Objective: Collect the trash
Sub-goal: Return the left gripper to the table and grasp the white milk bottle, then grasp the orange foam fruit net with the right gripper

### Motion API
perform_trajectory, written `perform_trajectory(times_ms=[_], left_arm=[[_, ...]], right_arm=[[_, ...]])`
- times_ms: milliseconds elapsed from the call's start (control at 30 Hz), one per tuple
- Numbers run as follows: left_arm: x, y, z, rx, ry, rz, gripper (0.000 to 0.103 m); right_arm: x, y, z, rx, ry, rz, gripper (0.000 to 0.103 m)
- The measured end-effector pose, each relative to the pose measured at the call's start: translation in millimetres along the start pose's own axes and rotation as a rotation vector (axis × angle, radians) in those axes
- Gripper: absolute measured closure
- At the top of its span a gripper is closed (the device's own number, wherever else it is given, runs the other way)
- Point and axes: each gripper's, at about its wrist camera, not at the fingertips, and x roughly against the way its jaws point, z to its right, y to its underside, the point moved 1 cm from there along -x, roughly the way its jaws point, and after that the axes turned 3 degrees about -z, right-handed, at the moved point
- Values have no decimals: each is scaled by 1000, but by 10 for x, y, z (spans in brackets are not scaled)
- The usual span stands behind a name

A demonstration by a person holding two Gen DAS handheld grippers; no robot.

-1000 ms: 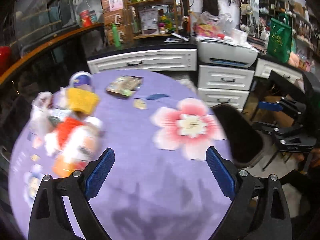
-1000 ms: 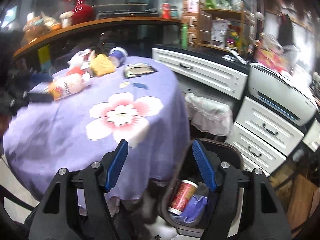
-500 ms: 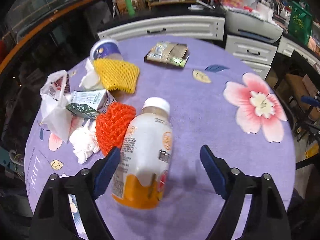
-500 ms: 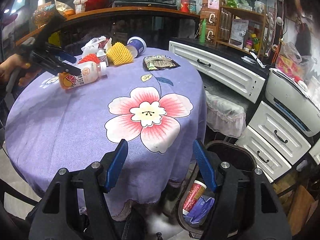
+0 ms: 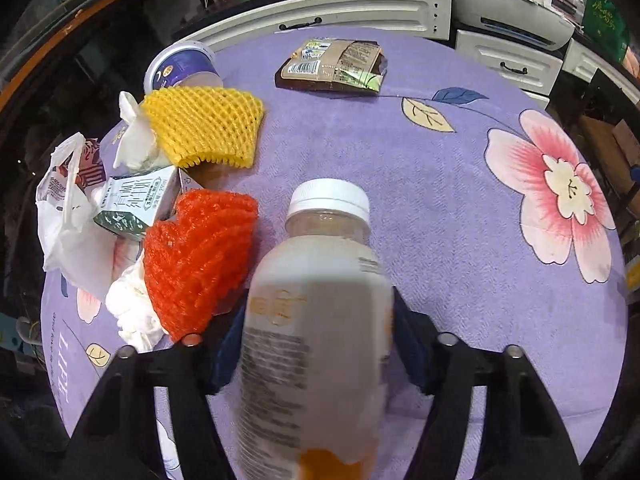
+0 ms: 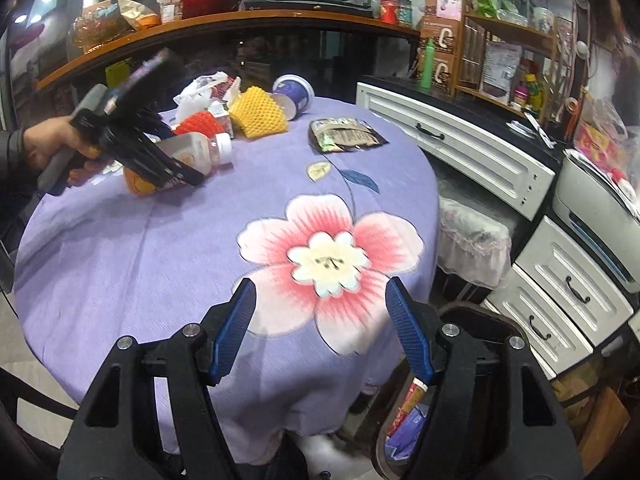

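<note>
Left gripper (image 5: 318, 344) has just been closing around bottle (image 5: 320, 320); right gripper (image 6: 320, 328) stays open, empty.

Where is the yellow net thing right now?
In the left wrist view the yellow net lies on the table's far left, between the purple cup behind it and the orange net in front.

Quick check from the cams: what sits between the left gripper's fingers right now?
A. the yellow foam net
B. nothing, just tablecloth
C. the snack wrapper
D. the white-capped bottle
D. In the left wrist view the bottle lies on its side between the left gripper fingers, whose jaws have just been closing around it; the yellow net and wrapper lie farther off.
</note>
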Motion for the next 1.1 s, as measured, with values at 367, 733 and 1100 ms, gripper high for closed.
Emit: perform_trajectory(times_ms=[367,733,1100], left_arm=[[288,257,-56,116,27,113,42],[979,1058,-159,410,42,336,42],[1155,1676,-339,576,5,381,42]], right_arm=[[-167,-312,-141,14,-76,2,36],[-706,-924,-670,40,-284,-82,36],[-1570,-1525,-1380,146,-231,-186,38]])
